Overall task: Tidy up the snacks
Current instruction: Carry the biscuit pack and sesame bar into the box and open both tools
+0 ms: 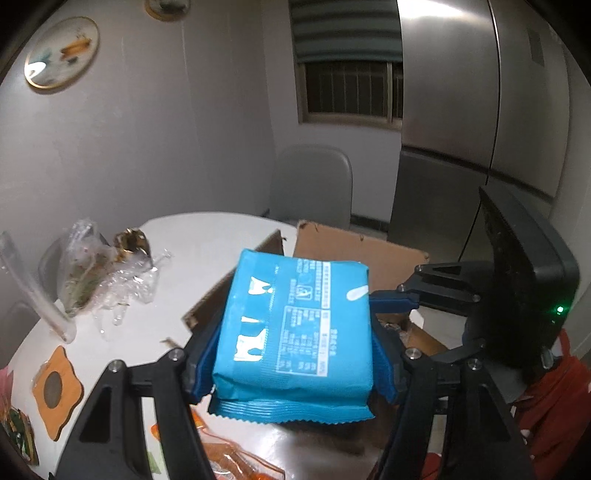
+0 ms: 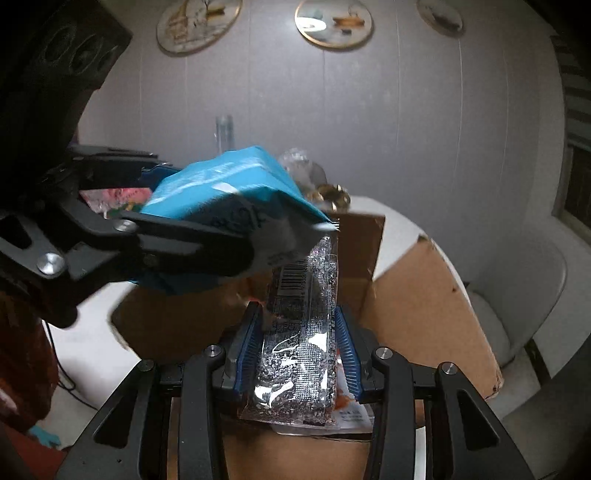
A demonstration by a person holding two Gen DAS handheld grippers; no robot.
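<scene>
Two grippers, left pinching a blue packet, right pinching a clear pack, above white table, cardboard box.

We can read no word on anything here. The blue packet clamped between the left gripper's pads carries a white table of print, too small to read. The clear packet between the right gripper's pads bears a barcode and illegible black print.

Pale grey wall hung with round decorative plates, barred window dark under a striped blind. Steel fridge gleaming right, grey chair behind the white round table.
</scene>
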